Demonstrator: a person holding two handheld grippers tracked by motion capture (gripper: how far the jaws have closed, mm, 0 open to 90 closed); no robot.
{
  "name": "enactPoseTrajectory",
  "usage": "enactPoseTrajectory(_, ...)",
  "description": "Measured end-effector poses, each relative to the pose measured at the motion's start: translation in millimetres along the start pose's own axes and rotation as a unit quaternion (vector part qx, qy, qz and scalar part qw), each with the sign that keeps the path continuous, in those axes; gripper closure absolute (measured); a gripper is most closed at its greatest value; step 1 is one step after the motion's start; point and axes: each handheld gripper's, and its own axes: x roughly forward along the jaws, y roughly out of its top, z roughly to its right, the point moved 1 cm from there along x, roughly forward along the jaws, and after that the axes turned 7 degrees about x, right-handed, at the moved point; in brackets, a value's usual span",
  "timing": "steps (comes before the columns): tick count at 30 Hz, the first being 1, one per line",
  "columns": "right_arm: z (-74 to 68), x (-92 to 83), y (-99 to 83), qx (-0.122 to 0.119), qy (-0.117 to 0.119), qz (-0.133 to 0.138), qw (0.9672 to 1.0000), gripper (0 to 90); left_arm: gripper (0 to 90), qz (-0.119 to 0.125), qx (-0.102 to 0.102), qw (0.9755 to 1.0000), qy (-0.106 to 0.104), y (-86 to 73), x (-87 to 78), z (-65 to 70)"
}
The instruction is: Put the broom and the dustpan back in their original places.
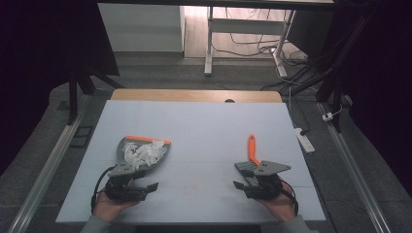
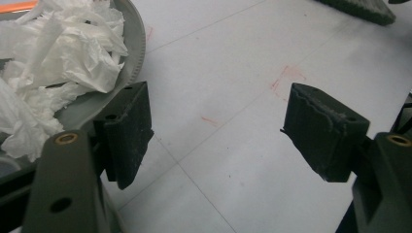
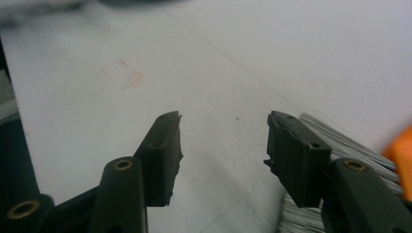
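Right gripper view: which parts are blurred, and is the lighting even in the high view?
Right gripper view: the orange handle and far table edge are blurred, jaws sharp. High view: the white table is evenly lit, surroundings dark. Left gripper view: crumpled paper bright, slightly overexposed.

We cannot read any text, label, brand or number in these pictures. On the white bench [image 2: 252,58] we see only some faint red marks [image 2: 286,77], and they form no letter or sign that we can read.
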Motion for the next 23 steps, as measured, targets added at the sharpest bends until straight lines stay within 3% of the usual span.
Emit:
enactPoseTrajectory(6,-2.7,5.9,-0.7,-0.015,-0.003,-0.006,0.9999,46.5,26.5,-0.003,0.005,1.0000,0.003,-1.9,1.3,2.5)
enactPoseTrajectory(23,3.8,2.7,-2.2,-0.011,-0.010,0.002,0.9999,46.5,26.3,-0.003,0.003,0.9999,0.010,-2.9,1.1,0.0)
